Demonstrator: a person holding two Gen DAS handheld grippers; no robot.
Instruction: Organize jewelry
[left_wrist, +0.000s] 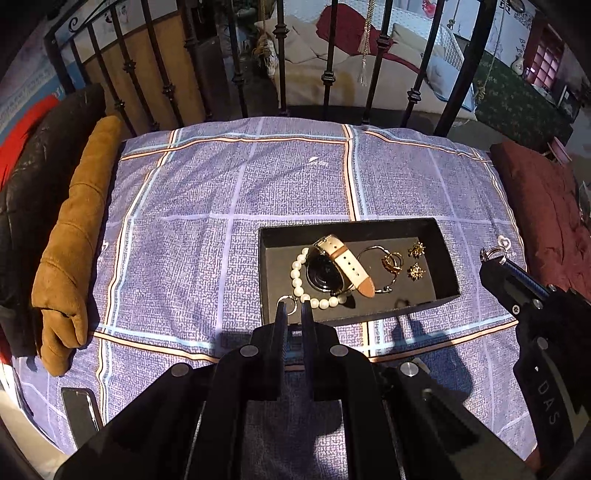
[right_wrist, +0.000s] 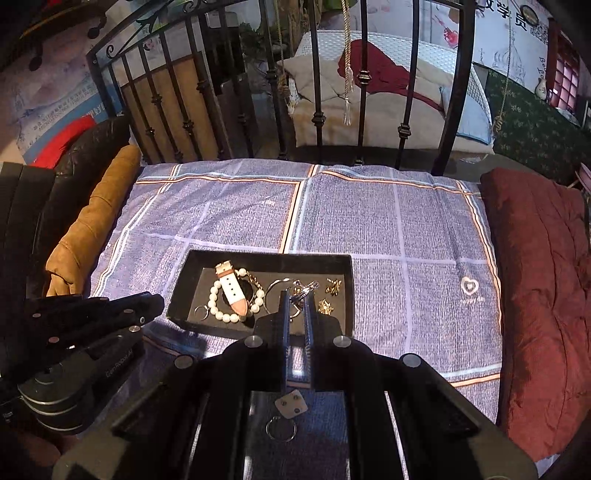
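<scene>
A black tray (left_wrist: 354, 225) lies on the checked purple cloth (left_wrist: 221, 184). In it are a watch with a white strap (left_wrist: 343, 267), a pearl bracelet (left_wrist: 306, 291), a thin bangle (left_wrist: 376, 266), gold rings (left_wrist: 393, 262), two gold earrings (left_wrist: 416, 260) and a small silver ring (left_wrist: 286, 302) at its near left corner. My left gripper (left_wrist: 293, 308) hovers just above that silver ring, jaws slightly apart and empty. My right gripper (right_wrist: 297, 299) is shut on a small silver ring piece (right_wrist: 304, 287) above the tray (right_wrist: 266, 258); it also shows in the left wrist view (left_wrist: 493, 254).
A tan rolled cushion (left_wrist: 74, 236) and a black leather cushion (left_wrist: 29, 184) lie at the left. A dark red quilt (right_wrist: 543, 277) lies at the right. Black iron bars (left_wrist: 325, 66) stand behind. A dark phone (left_wrist: 79, 410) lies at the near left.
</scene>
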